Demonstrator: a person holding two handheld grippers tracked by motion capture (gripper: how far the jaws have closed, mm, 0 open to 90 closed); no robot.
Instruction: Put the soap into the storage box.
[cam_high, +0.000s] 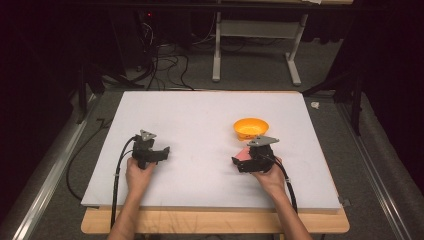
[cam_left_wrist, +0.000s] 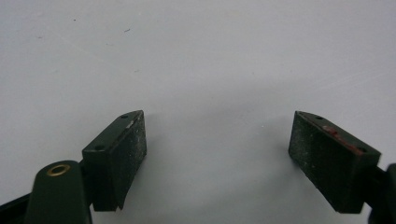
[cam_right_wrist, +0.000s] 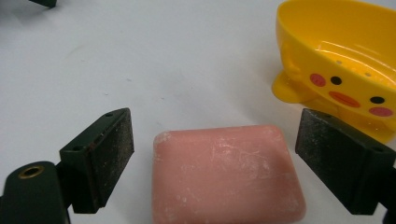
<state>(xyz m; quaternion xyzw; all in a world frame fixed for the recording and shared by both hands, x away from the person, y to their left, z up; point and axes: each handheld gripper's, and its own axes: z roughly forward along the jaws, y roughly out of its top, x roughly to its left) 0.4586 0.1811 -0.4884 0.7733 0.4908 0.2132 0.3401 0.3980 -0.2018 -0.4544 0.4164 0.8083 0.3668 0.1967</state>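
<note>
A pink soap bar (cam_right_wrist: 227, 175) lies flat on the white table between the jaws of my right gripper (cam_right_wrist: 212, 158), which is open; neither pad touches it. In the high view the soap bar (cam_high: 243, 154) peeks out beside the right gripper (cam_high: 246, 159). A yellow duck-faced soap dish (cam_right_wrist: 345, 60) stands just beyond and to the right of the bar; from above the dish (cam_high: 250, 128) is empty. My left gripper (cam_high: 161, 152) rests at the table's left, open over bare surface, its jaws (cam_left_wrist: 217, 154) wide apart with nothing between them.
The white board (cam_high: 200, 120) lies on a wooden table, with its front edge near the person's forearms. Beyond the far edge are cables and a grey stand's legs (cam_high: 216, 60) on the floor. A metal rail (cam_high: 45, 175) runs along the left.
</note>
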